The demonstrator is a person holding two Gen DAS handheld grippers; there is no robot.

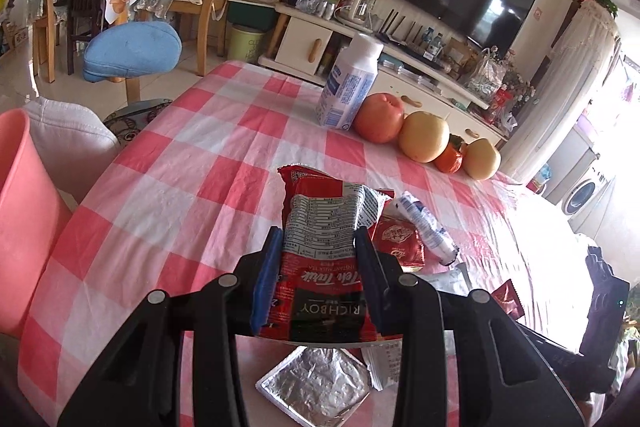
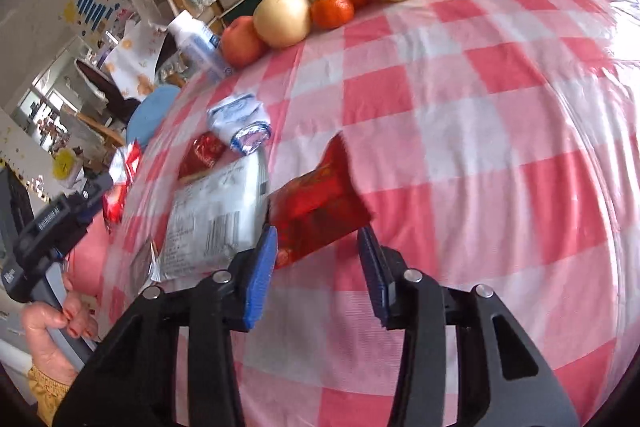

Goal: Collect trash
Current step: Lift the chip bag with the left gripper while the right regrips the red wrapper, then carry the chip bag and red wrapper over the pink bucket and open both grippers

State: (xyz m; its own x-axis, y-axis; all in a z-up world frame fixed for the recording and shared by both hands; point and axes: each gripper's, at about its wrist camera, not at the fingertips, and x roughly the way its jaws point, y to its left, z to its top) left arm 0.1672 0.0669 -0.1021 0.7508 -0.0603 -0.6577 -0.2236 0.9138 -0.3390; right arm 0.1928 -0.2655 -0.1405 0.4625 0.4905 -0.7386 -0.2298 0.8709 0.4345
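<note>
Two grippers are mine to watch, and I start with the left wrist view. My left gripper (image 1: 318, 247) has its blue-padded fingers (image 1: 266, 275) clamped on a red milk tea packet (image 1: 320, 239), which stands up between them above the pink checked tablecloth (image 1: 192, 163). Just right of it lie a small red wrapper (image 1: 402, 241) and a crumpled white and blue wrapper (image 1: 424, 223), touching each other. Below the fingers a square foil wrapper (image 1: 316, 383) lies flat on the cloth. Along the far edge stand a white bottle (image 1: 350, 83), a red apple (image 1: 379, 118), a yellow pear (image 1: 424, 137), an orange fruit (image 1: 450, 159) and a second pear (image 1: 482, 159) in a row. A pink bin (image 1: 24, 211) sits beside the table at the left.

From the right wrist view, my right gripper (image 2: 316, 239) has its fingers (image 2: 260, 267) apart, with a red snack wrapper (image 2: 316, 211) lying tilted between them. Its lower corner is at the left pad; the right pad stands clear of it. To its left, a white printed bag (image 2: 216, 219) lies flat on the cloth, with the crumpled white and blue wrapper (image 2: 240, 123) beyond it. At the left edge I see the other gripper (image 2: 52, 227), a hand (image 2: 52, 327) on its handle, and the red packet (image 2: 120, 187) at its tip.
</note>
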